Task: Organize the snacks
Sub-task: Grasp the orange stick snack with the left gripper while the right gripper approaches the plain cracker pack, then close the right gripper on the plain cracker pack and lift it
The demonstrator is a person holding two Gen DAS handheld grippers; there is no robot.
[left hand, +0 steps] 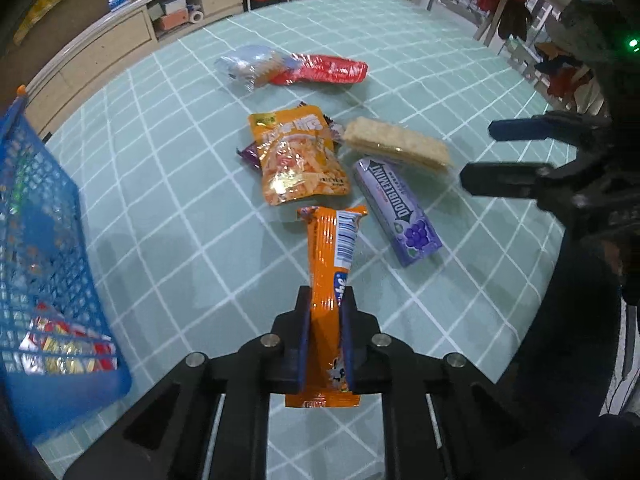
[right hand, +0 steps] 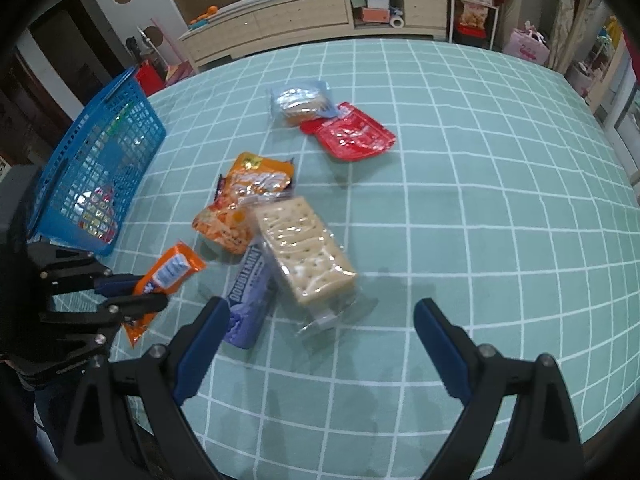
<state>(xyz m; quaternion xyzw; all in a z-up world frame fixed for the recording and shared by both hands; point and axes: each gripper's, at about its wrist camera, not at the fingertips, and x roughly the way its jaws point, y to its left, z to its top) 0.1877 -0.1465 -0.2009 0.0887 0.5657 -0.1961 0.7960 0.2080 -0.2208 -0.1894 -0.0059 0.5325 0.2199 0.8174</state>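
Left hand-held gripper [left hand: 325, 300] clamps orange bar [left hand: 334, 256] | right hand-held gripper [right hand: 320, 312] apart | basket [left hand: 44, 264] contents unclear

Left gripper [left hand: 325, 340]: black angular frame, dark blue finger pads, silver round screws at the linkage joints. Right gripper [right hand: 320, 328]: same build (green indicator light lit on its housing).

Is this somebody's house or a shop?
Probably a lived-in home: a checked tablecloth covers the table, a long wooden cabinet lines the wall, and clothes hang nearby.
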